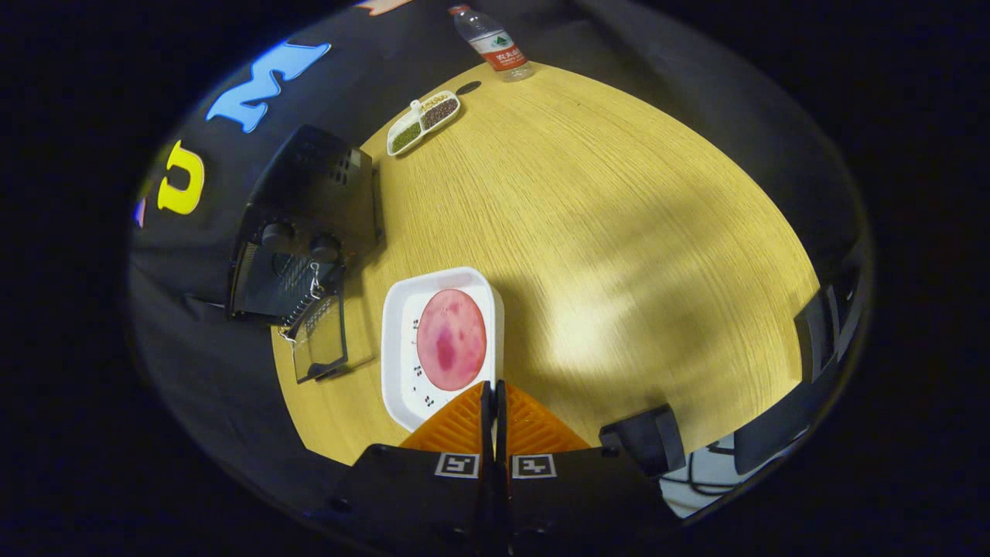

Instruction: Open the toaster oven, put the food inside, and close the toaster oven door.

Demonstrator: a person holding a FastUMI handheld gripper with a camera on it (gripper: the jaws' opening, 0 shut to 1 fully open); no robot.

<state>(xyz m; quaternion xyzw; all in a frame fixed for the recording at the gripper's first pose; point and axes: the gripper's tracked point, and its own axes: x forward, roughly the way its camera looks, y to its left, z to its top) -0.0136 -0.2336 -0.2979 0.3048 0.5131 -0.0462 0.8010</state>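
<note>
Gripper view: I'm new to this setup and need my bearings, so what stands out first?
The pink round food on a white tray lies just ahead of the shut tool. Left of the tray stands the black toaster oven, its door already dropped open onto the wooden table.
</note>
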